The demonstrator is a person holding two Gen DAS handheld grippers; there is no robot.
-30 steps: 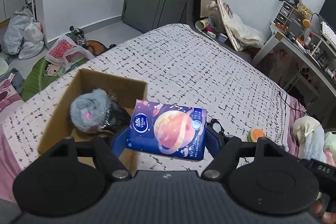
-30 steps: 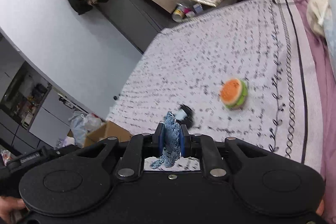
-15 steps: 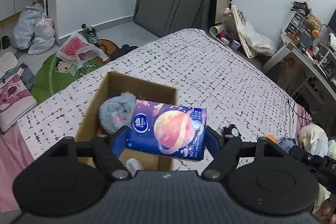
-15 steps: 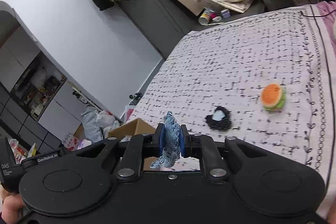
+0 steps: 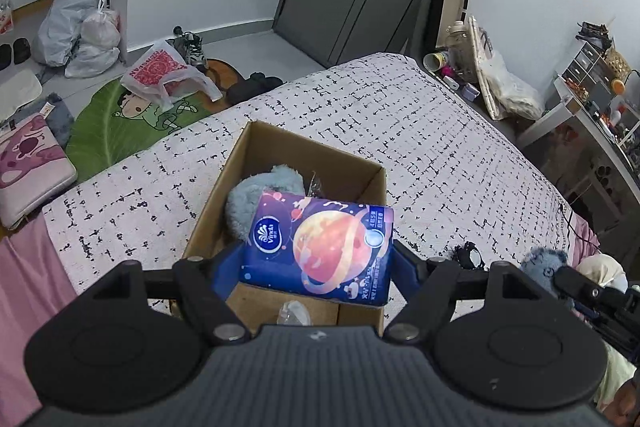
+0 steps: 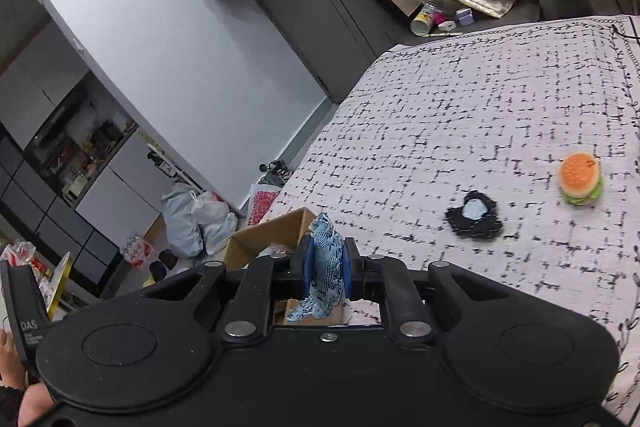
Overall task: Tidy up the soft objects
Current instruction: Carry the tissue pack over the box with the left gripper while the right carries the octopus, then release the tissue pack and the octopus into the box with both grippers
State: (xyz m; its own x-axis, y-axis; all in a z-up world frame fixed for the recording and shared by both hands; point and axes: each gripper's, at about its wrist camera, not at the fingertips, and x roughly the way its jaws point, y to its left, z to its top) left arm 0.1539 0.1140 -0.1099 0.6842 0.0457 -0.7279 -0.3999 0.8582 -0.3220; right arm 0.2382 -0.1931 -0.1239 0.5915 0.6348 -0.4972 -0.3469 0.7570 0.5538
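Note:
My left gripper (image 5: 318,263) is shut on a blue tissue pack (image 5: 320,251) with a planet print, held above the open cardboard box (image 5: 256,143) on the bed. A grey-blue plush (image 5: 260,199) lies inside the box. My right gripper (image 6: 325,269) is shut on a blue knitted cloth (image 6: 325,263), just right of the box (image 6: 272,237); the cloth also shows at the right of the left wrist view (image 5: 544,263). A plush hamburger (image 6: 580,179) and a small black item with a pale centre (image 6: 474,215) lie on the bedspread.
The bed has a white bedspread with black marks (image 5: 400,115). The floor to the left holds plastic bags (image 5: 80,27), a green mat (image 5: 132,119) and a pink cushion (image 5: 28,163). A cluttered desk (image 5: 600,107) stands at the right.
My left gripper moved left over the box with the tissue pack. My right gripper swung left toward the box with the blue cloth; the hamburger and black item now sit further right in its view.

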